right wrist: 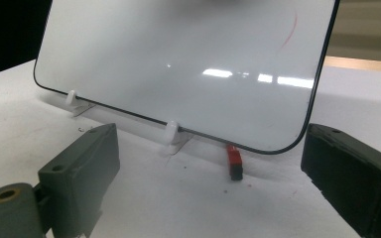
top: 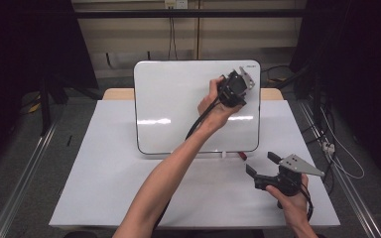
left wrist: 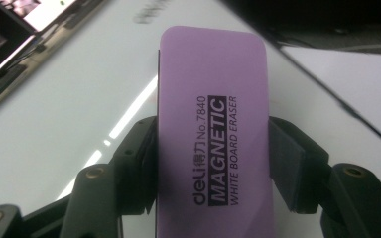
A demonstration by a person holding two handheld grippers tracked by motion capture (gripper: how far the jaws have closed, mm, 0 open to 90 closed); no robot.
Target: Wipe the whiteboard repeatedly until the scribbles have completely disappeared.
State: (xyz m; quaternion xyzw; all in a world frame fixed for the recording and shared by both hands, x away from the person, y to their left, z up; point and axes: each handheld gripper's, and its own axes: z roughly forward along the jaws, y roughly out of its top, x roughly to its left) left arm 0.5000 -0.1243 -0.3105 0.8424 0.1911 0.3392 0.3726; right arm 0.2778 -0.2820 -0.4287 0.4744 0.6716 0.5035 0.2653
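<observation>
A white whiteboard leans upright on the white table. High on its right side my left gripper points at the board. In the left gripper view that gripper is shut on a purple magnetic whiteboard eraser, with the pads pressing on its long sides and the whiteboard close behind it. My right gripper rests low on the table to the right of the board, open and holding nothing. Seen from the right gripper, the whiteboard carries a faint red stroke near its top right corner.
A red marker lies on the table at the board's lower right corner, also seen as the marker in the right gripper view. White clips hold the board's bottom edge. Dark curtains and cables surround the table.
</observation>
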